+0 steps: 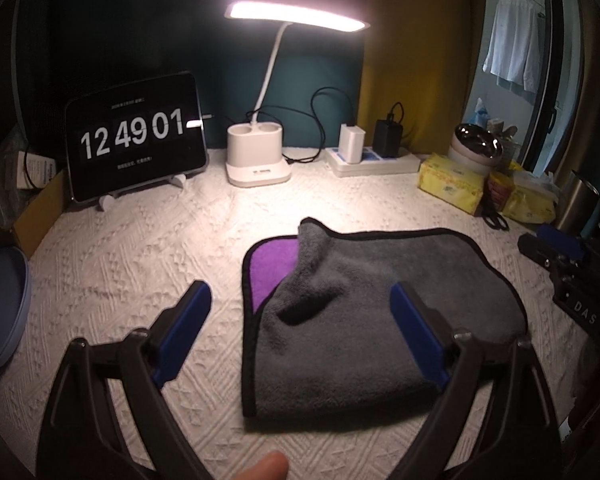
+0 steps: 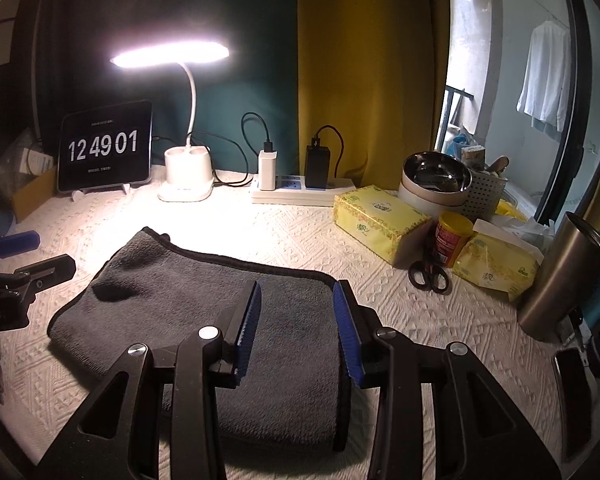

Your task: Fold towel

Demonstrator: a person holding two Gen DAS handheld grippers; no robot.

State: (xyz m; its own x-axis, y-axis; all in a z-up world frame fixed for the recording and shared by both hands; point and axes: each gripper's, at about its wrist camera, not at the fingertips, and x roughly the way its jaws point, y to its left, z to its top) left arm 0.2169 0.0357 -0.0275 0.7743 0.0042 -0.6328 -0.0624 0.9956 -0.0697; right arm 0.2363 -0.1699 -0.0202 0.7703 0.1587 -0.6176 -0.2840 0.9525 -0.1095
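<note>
Both tools gaping, gripping nothing: right tool (image 2: 296,332) hovering over towel (image 2: 204,304), left tool (image 1: 300,332) finding it at one o'clock.

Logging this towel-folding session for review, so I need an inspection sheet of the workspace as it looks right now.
Surface: white textured tablecloth, lit by a desk lamp.
Job's things: grey towel folded over, purple underside showing at one corner, lying flat.
Clutter: tablet clock, tissue packs, scissors, red-labelled can, steel bowl, steel tumbler.
Grippers: left hand-held gripper open, right hand-held gripper open; both over the towel, neither gripping it.
Cables: black charger leads at the power strip, behind the towel.
Surroundings: yellow curtain, hanging shirt.
</note>
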